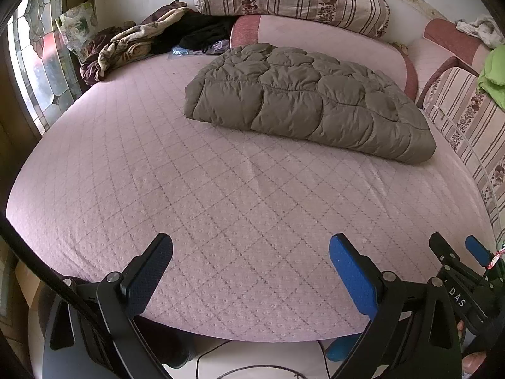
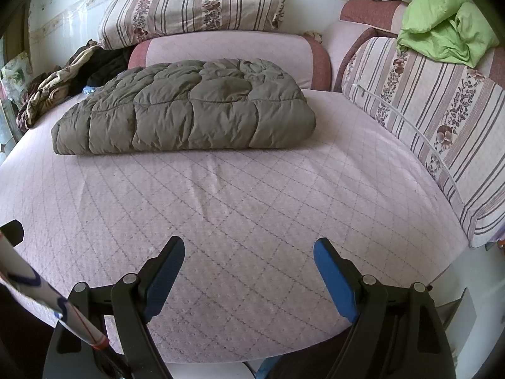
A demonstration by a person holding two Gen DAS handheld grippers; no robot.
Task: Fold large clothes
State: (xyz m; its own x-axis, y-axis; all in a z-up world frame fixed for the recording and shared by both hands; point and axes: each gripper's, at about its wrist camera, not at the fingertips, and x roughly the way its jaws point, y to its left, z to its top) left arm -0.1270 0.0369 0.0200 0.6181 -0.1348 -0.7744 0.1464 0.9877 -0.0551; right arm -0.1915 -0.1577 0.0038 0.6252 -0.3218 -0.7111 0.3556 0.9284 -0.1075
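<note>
An olive-grey puffy quilted coat (image 1: pixel 303 101) lies folded into a thick bundle on the far half of the pink quilted bed (image 1: pixel 195 195). It also shows in the right wrist view (image 2: pixel 189 110). My left gripper (image 1: pixel 251 252) is open and empty, hovering over the bed's near edge, well short of the coat. My right gripper (image 2: pixel 249 255) is open and empty, also above the near edge of the bed (image 2: pixel 252 208). The right gripper shows at the right edge of the left wrist view (image 1: pixel 457 252).
Striped floral pillows (image 2: pixel 195 6) lean at the back and along the right side (image 2: pixel 442 120). A green garment (image 2: pixel 448 28) lies on the right armrest. Crumpled dark and patterned clothes (image 1: pixel 135 41) pile at the back left by a window (image 1: pixel 34 63). A cable (image 1: pixel 252 369) lies on the floor below.
</note>
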